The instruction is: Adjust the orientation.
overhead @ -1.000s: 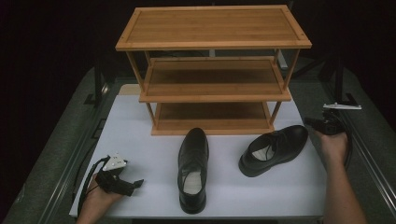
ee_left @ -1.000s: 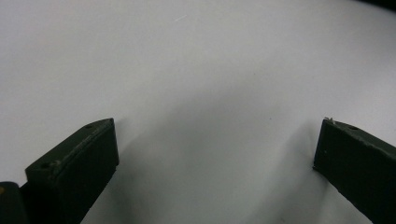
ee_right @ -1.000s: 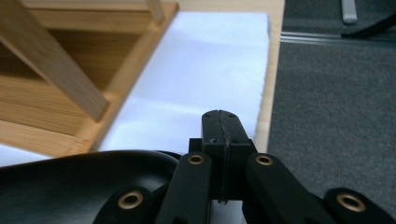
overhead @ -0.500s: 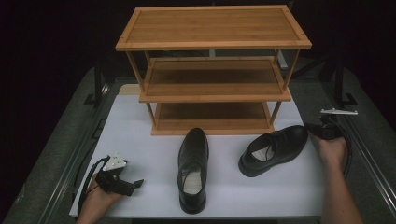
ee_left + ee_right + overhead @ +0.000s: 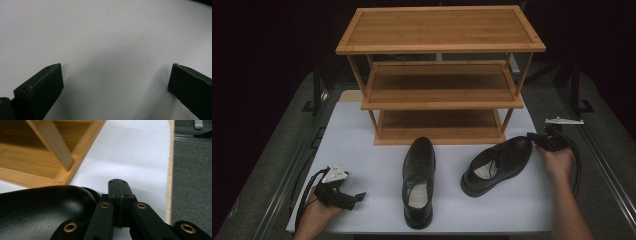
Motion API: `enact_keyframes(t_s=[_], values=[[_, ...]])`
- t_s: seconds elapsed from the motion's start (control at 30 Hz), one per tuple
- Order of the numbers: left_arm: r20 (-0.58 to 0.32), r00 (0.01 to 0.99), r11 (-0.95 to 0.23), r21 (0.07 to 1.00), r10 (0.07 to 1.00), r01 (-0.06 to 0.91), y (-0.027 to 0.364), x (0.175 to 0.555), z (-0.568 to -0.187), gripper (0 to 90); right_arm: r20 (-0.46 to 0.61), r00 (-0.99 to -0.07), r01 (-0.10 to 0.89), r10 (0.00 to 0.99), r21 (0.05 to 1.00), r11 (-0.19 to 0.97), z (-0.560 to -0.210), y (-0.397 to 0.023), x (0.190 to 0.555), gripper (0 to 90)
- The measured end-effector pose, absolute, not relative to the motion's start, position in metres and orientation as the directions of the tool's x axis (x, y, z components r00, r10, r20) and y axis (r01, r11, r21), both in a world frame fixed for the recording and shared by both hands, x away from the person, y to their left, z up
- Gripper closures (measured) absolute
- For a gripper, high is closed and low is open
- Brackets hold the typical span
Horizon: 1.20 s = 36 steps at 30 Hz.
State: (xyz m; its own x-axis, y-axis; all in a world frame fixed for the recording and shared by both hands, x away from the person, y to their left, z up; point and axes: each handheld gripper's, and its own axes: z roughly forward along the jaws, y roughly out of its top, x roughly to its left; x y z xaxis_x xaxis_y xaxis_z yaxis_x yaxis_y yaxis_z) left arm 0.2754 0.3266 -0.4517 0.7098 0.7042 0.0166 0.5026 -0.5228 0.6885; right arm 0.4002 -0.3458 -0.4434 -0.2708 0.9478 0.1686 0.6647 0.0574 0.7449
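Two black leather shoes lie on the white mat in front of a three-tier wooden rack [image 5: 439,102]. The left shoe [image 5: 418,177] points toward the rack. The right shoe [image 5: 497,162] lies slanted, with its toe to the far right. My right gripper [image 5: 533,136] is at that toe. In the right gripper view its jaws [image 5: 119,183] are shut together with nothing between them, close against the side of the glossy toe [image 5: 40,210]. My left gripper [image 5: 356,197] rests at the mat's near left, jaws wide open over bare mat [image 5: 116,75].
The rack's bottom shelf [image 5: 30,157] and a corner post stand just beyond the right shoe's toe. The mat's right edge [image 5: 170,170] borders grey carpet. A dark metal rail [image 5: 607,165] runs along the table's right side.
My right hand has moved left and slightly down, which brought its shut jaws against the right shoe's toe. The left hand and both shoes have stayed where they were.
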Motion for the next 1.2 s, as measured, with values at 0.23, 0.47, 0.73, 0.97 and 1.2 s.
enact_keyframes(t_s=[0.23,0.47,0.73,0.97,1.2], values=[[0.018,0.71,-0.524,0.687,0.704,0.502,0.327,0.275,-0.452,0.0,0.164,-0.321,0.654,0.933,0.751,0.093,-0.444,-0.327,0.393,89.9],[0.016,0.709,-0.521,0.691,0.705,0.501,0.327,0.275,-0.452,0.0,0.155,-0.355,0.648,0.922,0.751,0.124,-0.443,-0.306,0.382,90.0],[0.017,0.71,-0.521,0.691,0.704,0.501,0.327,0.275,-0.452,0.0,0.119,-0.412,0.646,0.903,0.737,0.197,-0.44,-0.282,0.371,89.9],[0.016,0.709,-0.52,0.691,0.705,0.501,0.327,0.275,-0.452,0.0,0.112,-0.447,0.642,0.887,0.731,0.232,-0.439,-0.266,0.363,89.9],[0.016,0.71,-0.523,0.689,0.704,0.502,0.327,0.275,-0.452,0.0,0.102,-0.475,0.63,0.874,0.732,0.257,-0.438,-0.255,0.359,89.9]])
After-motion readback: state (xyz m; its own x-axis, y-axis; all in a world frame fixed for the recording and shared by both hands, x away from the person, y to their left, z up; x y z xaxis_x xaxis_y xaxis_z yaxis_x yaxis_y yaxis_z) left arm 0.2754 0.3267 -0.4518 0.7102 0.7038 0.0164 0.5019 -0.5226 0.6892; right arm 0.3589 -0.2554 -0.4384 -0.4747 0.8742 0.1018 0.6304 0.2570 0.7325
